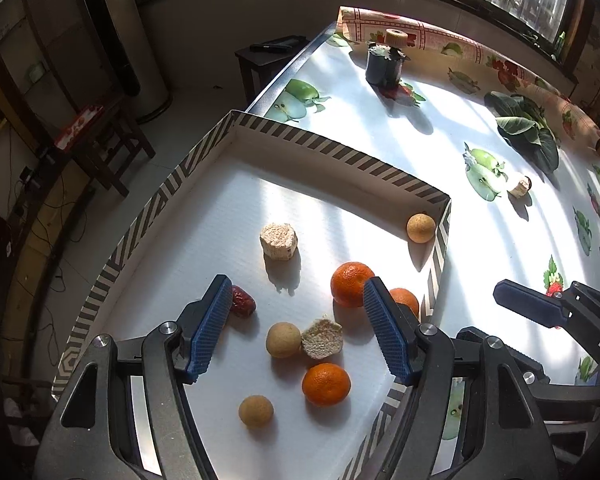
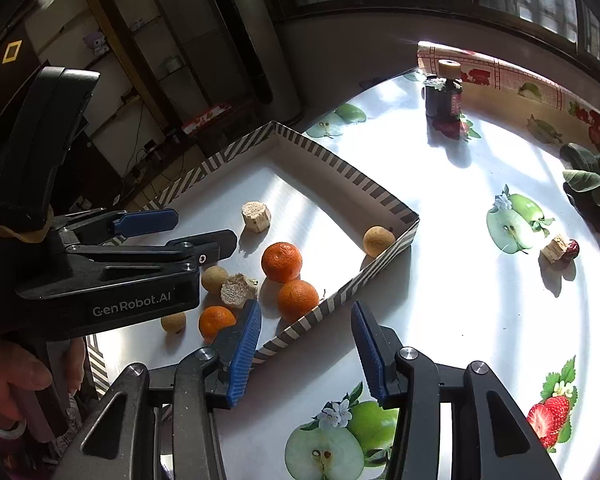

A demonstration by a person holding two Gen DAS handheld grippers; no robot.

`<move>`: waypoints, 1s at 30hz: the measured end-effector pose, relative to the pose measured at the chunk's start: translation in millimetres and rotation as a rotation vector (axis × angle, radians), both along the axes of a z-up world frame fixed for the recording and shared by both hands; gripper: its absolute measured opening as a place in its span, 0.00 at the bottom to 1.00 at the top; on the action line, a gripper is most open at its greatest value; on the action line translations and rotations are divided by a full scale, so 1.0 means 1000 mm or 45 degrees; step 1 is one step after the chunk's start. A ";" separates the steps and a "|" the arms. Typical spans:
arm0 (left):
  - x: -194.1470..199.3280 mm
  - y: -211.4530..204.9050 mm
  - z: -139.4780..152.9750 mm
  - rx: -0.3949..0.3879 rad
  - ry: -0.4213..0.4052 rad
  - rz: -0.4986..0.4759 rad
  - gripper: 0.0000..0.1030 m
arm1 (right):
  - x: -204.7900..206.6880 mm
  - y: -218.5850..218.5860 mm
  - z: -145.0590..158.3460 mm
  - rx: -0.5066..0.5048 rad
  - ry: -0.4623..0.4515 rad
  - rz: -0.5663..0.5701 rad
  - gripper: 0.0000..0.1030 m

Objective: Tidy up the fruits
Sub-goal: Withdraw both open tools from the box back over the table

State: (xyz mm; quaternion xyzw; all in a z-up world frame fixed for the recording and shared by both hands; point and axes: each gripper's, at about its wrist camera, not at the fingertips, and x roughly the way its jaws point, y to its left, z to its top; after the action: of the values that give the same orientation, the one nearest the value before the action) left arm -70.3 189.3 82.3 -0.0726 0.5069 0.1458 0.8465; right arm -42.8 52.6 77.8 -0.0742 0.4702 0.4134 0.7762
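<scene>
A shallow striped-rim box (image 1: 340,148) (image 2: 340,164) holds three tangerines (image 1: 352,284) (image 2: 281,262), three tan longans (image 1: 283,339) (image 2: 378,241), two beige corn-like chunks (image 1: 279,241) (image 2: 256,212) and a red date (image 1: 243,301). My left gripper (image 1: 296,328) (image 2: 180,232) is open and empty, hovering over the fruit in the box. My right gripper (image 2: 306,348) (image 1: 512,296) is open and empty above the box's near right rim. Out on the table lie another beige chunk (image 2: 554,247) (image 1: 520,186) and a red date (image 2: 572,249).
The table (image 1: 440,152) has a fruit-print cloth. A dark jar (image 1: 384,64) (image 2: 442,98) topped by a beige chunk stands at the back. Dark leafy greens (image 1: 528,128) (image 2: 592,184) lie far right. The table's left edge drops to the floor.
</scene>
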 end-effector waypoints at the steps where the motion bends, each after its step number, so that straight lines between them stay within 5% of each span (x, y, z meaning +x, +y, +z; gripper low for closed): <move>1: 0.003 -0.005 0.001 0.000 -0.002 -0.012 0.67 | 0.004 -0.007 0.000 0.001 -0.003 -0.019 0.44; 21: 0.074 -0.110 -0.005 -0.063 0.009 -0.276 0.67 | 0.055 -0.130 -0.012 -0.052 0.028 -0.396 0.45; 30: 0.113 -0.146 -0.019 -0.167 0.012 -0.404 0.67 | 0.080 -0.169 -0.019 -0.066 0.048 -0.491 0.46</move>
State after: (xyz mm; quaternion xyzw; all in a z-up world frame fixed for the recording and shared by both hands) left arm 43.2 43.6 63.4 -0.0460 0.5242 -0.0225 0.8501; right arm 37.3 -116.2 58.6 0.0049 0.5005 0.2460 0.8300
